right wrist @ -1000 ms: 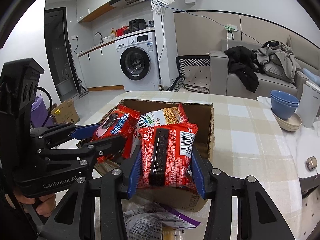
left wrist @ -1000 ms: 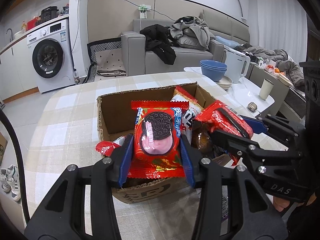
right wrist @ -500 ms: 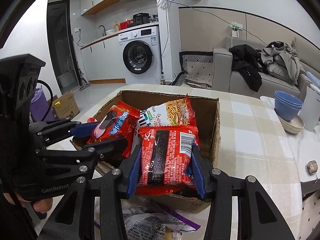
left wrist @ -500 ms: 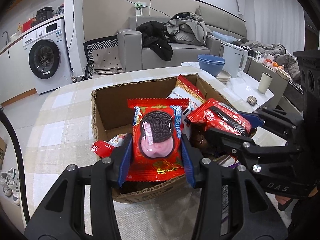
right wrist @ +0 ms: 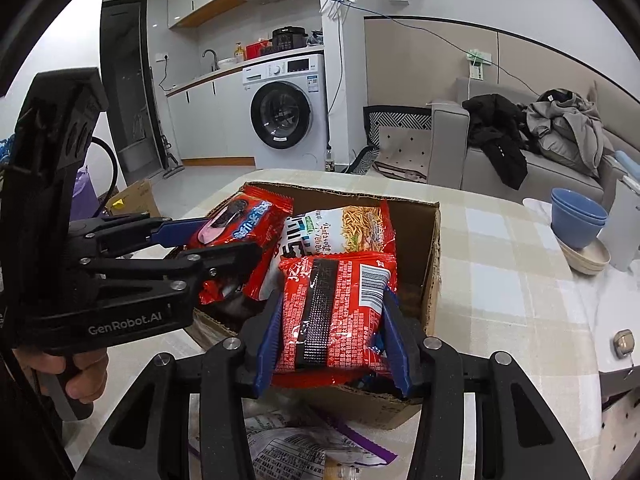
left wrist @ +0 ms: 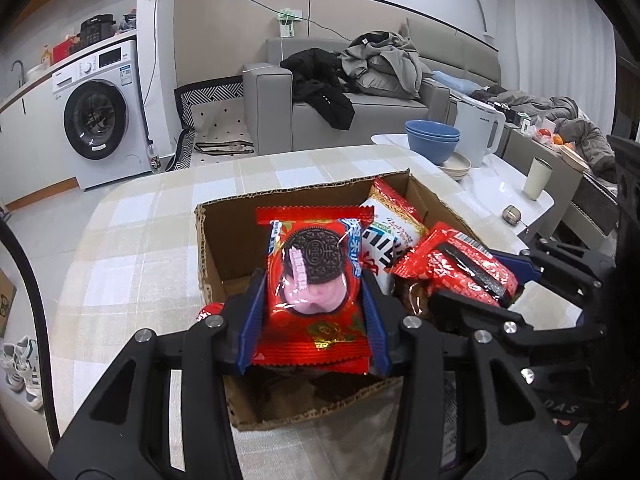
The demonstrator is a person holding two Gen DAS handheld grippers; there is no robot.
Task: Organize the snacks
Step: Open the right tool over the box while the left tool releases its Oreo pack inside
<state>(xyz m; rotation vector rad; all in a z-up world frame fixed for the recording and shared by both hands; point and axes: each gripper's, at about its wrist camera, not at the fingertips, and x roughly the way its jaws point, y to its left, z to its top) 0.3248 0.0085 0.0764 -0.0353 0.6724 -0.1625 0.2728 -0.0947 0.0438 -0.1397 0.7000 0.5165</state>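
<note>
Through the left wrist camera I see my left gripper [left wrist: 314, 316] clamped on a red Oreo packet [left wrist: 314, 292], its blue pads pressing both long sides. The packet stands upright above the near end of the cardboard box [left wrist: 224, 248], which sits on a table with a checked cloth [left wrist: 132, 240]. Inside the box a white and red noodle snack bag [left wrist: 390, 228] leans against the far right corner. To the right, my right gripper [left wrist: 504, 280] reaches in from the side, closed on a red packet with a barcode [left wrist: 452, 264] over the box's right edge. Beyond the table stand blue bowls [left wrist: 432, 144] and a white kettle [left wrist: 478, 132].

Through the right wrist camera I see the right gripper [right wrist: 332, 332] squeezing the red packet with a barcode [right wrist: 336, 312] between its pads, held upright over the near right part of the cardboard box [right wrist: 434, 248]. The noodle snack bag [right wrist: 340, 232] stands just behind it. On the left, the left gripper [right wrist: 208, 240] comes in sideways, gripping the Oreo packet [right wrist: 244, 224] above the box's left side; a hand [right wrist: 76, 376] holds its handle. On the table in front of the box lies a printed wrapper with a purple edge [right wrist: 296, 448].
</note>
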